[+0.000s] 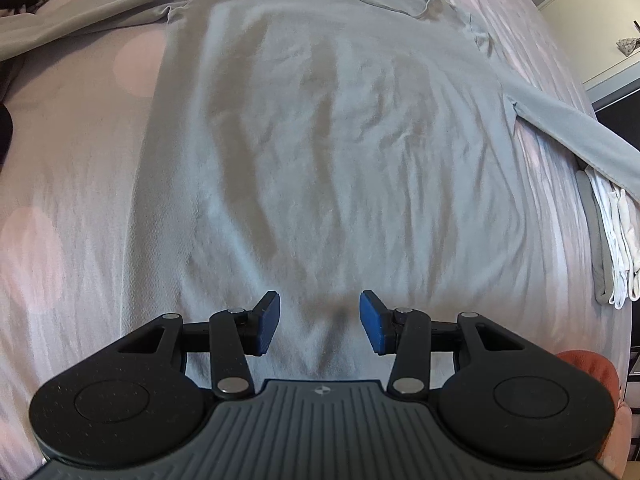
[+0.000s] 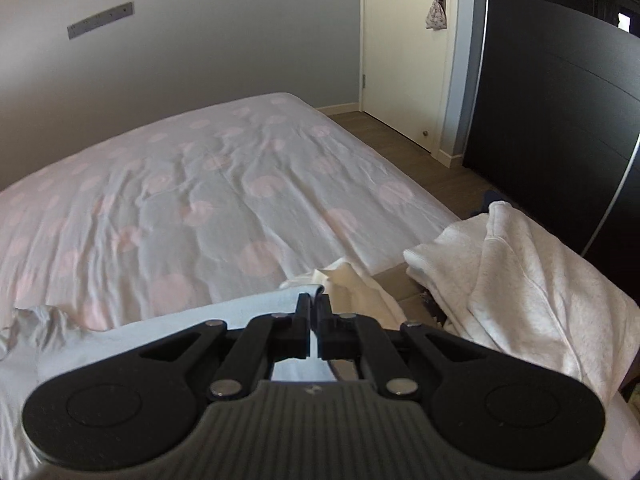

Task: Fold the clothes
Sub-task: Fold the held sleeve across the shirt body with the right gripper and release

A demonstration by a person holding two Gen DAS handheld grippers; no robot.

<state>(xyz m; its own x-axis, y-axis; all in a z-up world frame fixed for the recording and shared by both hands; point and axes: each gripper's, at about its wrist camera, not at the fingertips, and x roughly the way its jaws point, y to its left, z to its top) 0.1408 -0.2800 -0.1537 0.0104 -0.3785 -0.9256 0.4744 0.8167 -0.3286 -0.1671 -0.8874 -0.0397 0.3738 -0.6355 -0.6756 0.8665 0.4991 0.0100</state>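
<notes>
A bedroom, with a bed [image 2: 168, 208] under a pale sheet dotted with pink circles filling most of both wrist views. Nearest in the left view, the left gripper [image 1: 319, 322] is hanging with its jaws standing partly apart, blue pads facing each other, gripping nothing; whether the tips are brushing the cloth beneath cannot be told. Under it a grey long-sleeved top [image 1: 320, 152] is lying flat on the bed, its long axis running straight away from the gripper, hem nearest, neckline farthest, one sleeve reaching out to each side. Pink sheet is showing as free room on both sides of the body. Near the right bed edge a folded white garment [image 1: 616, 240] is lying under the right sleeve.

In the right view, the right gripper [image 2: 315, 304] is sitting with its jaws pressed together on the sleeve end [image 2: 280, 300] of the grey top. Just right of it a stack of white clothes [image 2: 520, 272] is resting beside the bed. Beyond, open sheet is stretching to the far edge, then wooden floor, a closed door [image 2: 404, 60] and a dark wardrobe [image 2: 560, 100].
</notes>
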